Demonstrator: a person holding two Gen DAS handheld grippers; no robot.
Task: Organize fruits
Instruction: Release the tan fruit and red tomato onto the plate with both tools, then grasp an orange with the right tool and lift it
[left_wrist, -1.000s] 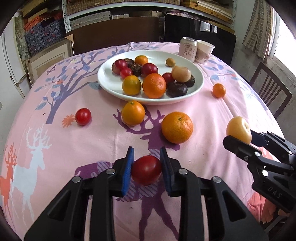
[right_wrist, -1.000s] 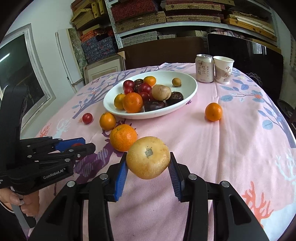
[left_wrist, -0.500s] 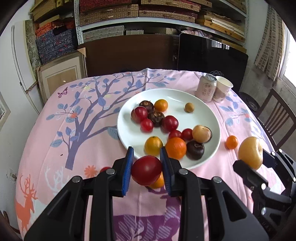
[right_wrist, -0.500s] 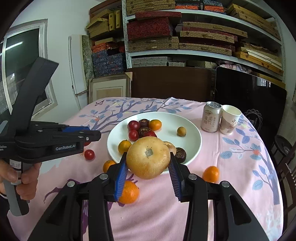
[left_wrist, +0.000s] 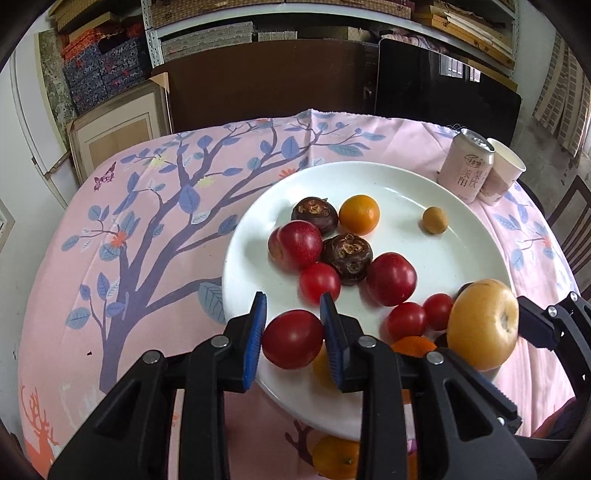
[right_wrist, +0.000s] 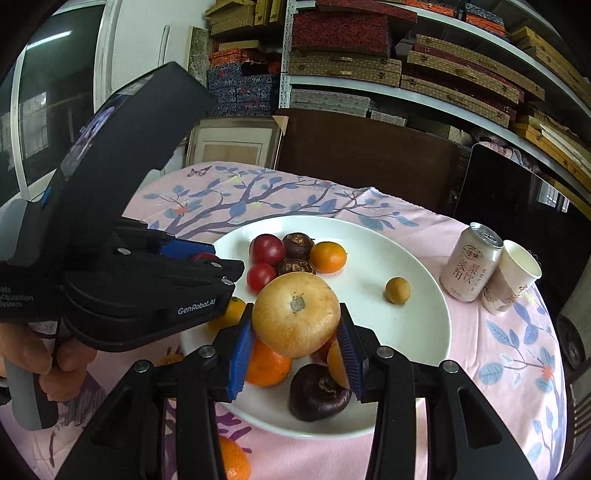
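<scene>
My left gripper (left_wrist: 293, 332) is shut on a red tomato (left_wrist: 292, 339) and holds it above the near left rim of the white plate (left_wrist: 461, 258). My right gripper (right_wrist: 295, 341) is shut on a yellow pear (right_wrist: 295, 314) and holds it above the plate (right_wrist: 417, 321), over its near fruits. The pear also shows at the right of the left wrist view (left_wrist: 482, 325). The plate holds several red plums, tomatoes, oranges, dark water chestnuts and a small brown longan (left_wrist: 434, 220).
A pink drink can (left_wrist: 466, 170) and a paper cup (left_wrist: 500, 177) stand beyond the plate at the far right. An orange (left_wrist: 336, 458) lies on the pink cloth under the plate's near rim. Another orange (right_wrist: 231, 461) lies near the front edge. Shelves and a dark chair stand behind.
Both grippers have moved forward from above the cloth to above the plate, each keeping its fruit. They now sit lower and closer to the plate's fruits.
</scene>
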